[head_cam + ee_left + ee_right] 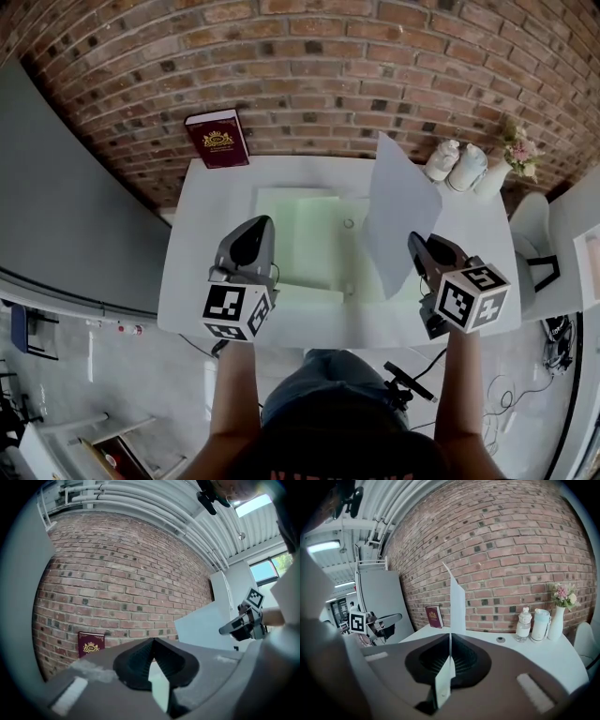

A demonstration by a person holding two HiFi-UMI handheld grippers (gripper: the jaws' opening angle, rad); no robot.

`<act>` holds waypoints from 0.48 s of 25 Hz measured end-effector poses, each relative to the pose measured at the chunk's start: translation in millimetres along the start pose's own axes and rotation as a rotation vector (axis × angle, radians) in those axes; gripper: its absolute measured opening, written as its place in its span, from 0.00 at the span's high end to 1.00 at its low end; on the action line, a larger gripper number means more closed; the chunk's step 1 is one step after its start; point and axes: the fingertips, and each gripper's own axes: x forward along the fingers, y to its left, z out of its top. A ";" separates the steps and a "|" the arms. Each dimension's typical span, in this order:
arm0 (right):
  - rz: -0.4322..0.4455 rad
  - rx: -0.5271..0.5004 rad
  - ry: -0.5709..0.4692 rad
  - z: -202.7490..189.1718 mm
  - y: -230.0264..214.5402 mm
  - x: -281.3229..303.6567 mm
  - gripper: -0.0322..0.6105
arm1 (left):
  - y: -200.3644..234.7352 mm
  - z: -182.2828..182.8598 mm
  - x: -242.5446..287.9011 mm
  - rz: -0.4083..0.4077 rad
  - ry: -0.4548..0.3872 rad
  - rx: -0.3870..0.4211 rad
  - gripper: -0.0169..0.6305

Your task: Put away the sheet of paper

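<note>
Forearms of the person (234, 394) are seen lowest in the head view, each ending in a gripper held out over a white table (220, 197). On that table a pale green folder (300, 239) lies flat, and every place below is given from it.

Over the folder's left edge the left gripper (152, 641) is held about level. Its jaws are pressed together at the tips, and nothing is seen clamped between them.

Just off the folder's right edge the right gripper (450, 637) is tipped slightly downward. Its jaws are clenched on the lower edge of the sheet of paper (398, 211). The sheet is thus kept off the table, standing nearly upright above the folder's right edge and rising away from the jaw tips. In the right gripper view it is seen edge-on, as a thin white blade running up from between the pads.

Beyond the folder's far right corner, two pale bottles (455, 164) are set side by side, and a vase of pink flowers (514, 155) is placed just to their right. Beyond the folder's far left corner, a maroon book (217, 139) with a gold emblem is stood at the table's back edge. Behind all of it a red brick wall (328, 75) is seen.
</note>
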 end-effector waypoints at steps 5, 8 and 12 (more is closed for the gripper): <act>0.101 0.024 0.049 9.5 13.6 5.4 0.95 | 1.3 -1.5 1.7 0.007 0.011 -0.002 0.98; 0.153 0.024 0.074 14.4 21.9 7.1 0.95 | 3.8 -2.6 2.2 0.023 0.017 -0.008 0.98; 0.176 -0.005 0.123 10.5 19.0 14.9 0.95 | 5.1 -3.0 4.3 0.044 0.017 -0.018 0.98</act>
